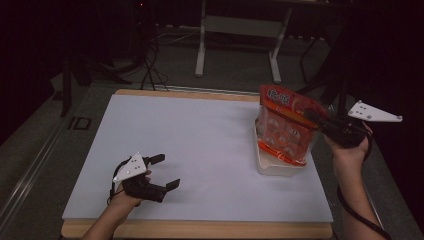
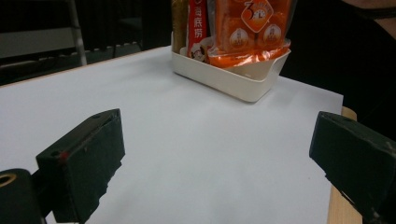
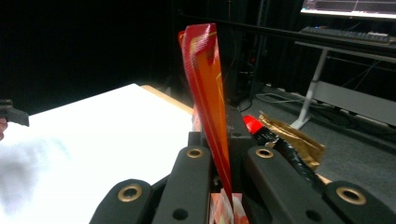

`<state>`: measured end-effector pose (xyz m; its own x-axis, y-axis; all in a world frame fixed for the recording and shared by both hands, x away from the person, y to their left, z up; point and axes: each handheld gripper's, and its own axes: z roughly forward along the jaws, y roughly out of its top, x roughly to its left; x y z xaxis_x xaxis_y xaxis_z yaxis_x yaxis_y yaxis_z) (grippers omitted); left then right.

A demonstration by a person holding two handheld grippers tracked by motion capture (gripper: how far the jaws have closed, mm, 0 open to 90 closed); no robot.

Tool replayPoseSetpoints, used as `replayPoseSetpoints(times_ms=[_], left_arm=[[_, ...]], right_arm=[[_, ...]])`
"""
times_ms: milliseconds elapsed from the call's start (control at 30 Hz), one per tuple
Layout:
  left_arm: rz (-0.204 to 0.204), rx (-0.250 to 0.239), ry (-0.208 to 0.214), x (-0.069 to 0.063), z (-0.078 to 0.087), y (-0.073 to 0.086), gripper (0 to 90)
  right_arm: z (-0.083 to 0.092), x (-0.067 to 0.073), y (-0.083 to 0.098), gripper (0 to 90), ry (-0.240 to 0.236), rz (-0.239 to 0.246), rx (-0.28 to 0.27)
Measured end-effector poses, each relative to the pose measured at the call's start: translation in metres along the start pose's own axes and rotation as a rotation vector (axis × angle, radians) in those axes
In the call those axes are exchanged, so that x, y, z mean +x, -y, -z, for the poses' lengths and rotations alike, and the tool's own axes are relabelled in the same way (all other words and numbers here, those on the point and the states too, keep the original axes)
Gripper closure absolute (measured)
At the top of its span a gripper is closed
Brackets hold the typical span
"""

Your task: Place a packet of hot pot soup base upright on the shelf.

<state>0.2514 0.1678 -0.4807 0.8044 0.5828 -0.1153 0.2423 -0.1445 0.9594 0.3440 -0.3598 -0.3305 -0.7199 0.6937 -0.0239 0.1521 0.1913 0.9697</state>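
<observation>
1. Step in hand: the right tongs [image 1: 320, 121] are clamped tight on the top seal of an orange snack bag [image 1: 286, 131]. The bag's lower end sits inside a white tray [image 1: 272, 167] at the far right of the worktop [image 1: 200, 150]. I judge this to be the placing of the bag into the tray, close to completion.

2. Right tongs, close view: the jaws are pressed fully together with the red seal strip [image 3: 205, 93] pinched between them.

3. Left tongs [image 1: 162, 172]: jaws spread wide, nothing between them, resting low over the near left of the worktop, well apart from the tray.

4. Orientation: the bag stands on end, long axis near vertical and tilted, its top leaning toward the right-hand gripper. Its printed face looks toward the person. A second red packet [image 2: 196, 28] stands beside it in the tray.

5. Next move, in my judgement: settle the bag upright against its neighbour, then release the seal. If released while it leans, the bag may tip over the tray's rim.
</observation>
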Motion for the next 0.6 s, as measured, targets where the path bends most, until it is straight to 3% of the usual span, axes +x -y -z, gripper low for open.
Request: replayPoseSetpoints(times_ms=[200, 600], left_arm=[[0.000, 0.006, -0.001, 0.000, 0.000, 0.002, 3.9], [0.006, 0.026, 0.008, -0.002, -0.004, 0.006, 3.9]], right_arm=[[-0.006, 0.002, 0.009, 90.0, -0.002, -0.004, 0.021], [0.004, -0.002, 0.034, 90.0, -0.018, -0.070, -0.004]])
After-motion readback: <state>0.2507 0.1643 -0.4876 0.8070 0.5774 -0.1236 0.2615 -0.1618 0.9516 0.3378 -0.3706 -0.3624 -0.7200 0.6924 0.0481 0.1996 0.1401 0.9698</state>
